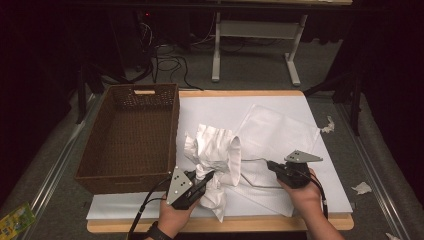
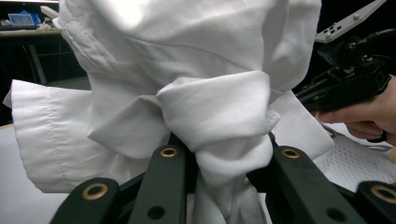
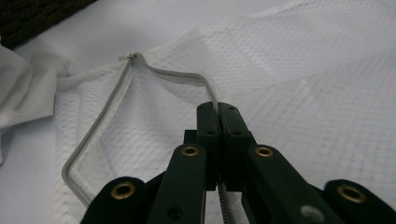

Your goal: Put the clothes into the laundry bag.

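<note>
A wooden-edged table (image 1: 280, 93) stands in a dim room, its top covered by a white sheet (image 1: 220, 107) that leaves a light timber rim showing at the far and near edges. Grey carpet surrounds it, with black cables (image 1: 167, 62) trailing on the floor beyond the far edge and the white metal legs of another table (image 1: 216, 50) farther back. Scraps of white paper (image 1: 362, 188) lie on the carpet to the right, and a green and yellow packet (image 1: 15, 219) lies at the lower left.

A dark brown woven rectangular basket (image 1: 131, 135) sits on the left part of the table, its near corner just beside the left gripper (image 1: 206, 178). That gripper's jaws are clamped on a crumpled white cotton garment (image 1: 212, 150), which bunches into a tight twist between the jaws in the left gripper view and rises in folds above them. The garment lies at the middle of the table, just right of the basket.

A flat white mesh laundry bag (image 1: 277, 132) is spread over the right half of the sheet, touching the garment. The right gripper (image 1: 270, 165) has its jaws pressed together on the bag's pale grey zipper edge (image 3: 140, 65), which curves away in a raised loop in the right gripper view.
</note>
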### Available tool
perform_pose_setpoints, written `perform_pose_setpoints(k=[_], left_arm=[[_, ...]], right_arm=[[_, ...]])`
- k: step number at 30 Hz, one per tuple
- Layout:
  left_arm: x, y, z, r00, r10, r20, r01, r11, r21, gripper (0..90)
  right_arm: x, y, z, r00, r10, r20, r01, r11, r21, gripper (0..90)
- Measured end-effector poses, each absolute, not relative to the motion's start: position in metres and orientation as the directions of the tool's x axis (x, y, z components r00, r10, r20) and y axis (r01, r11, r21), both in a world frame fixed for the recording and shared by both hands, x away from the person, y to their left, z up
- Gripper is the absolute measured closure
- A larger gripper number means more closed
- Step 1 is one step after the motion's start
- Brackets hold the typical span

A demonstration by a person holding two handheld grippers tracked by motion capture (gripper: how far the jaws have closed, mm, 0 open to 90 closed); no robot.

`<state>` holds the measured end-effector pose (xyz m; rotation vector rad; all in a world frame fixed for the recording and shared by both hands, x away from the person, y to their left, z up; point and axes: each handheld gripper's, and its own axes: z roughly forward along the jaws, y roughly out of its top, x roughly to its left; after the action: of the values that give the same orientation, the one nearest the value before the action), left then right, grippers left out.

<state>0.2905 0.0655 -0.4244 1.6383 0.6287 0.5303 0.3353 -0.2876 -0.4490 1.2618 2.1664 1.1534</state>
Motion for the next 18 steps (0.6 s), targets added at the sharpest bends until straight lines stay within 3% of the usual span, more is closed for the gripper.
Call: perform_pose_setpoints(k=[9, 18], left_arm=[[0.292, 0.071, -0.418, 0.733, 0.68, -0.012, 0.098, -0.089, 0.991, 74.8], [0.287, 0.076, -0.396, 0.737, 0.676, 0.025, 0.023, -0.063, 0.998, 75.5]], right_arm=[[0.341, -0.285, -0.435, -0.503, 0.859, 0.091, 0.52, 0.217, 0.827, 89.5], [0.348, -0.281, -0.42, -0.489, 0.867, 0.1, 0.52, 0.197, 0.831, 89.5]])
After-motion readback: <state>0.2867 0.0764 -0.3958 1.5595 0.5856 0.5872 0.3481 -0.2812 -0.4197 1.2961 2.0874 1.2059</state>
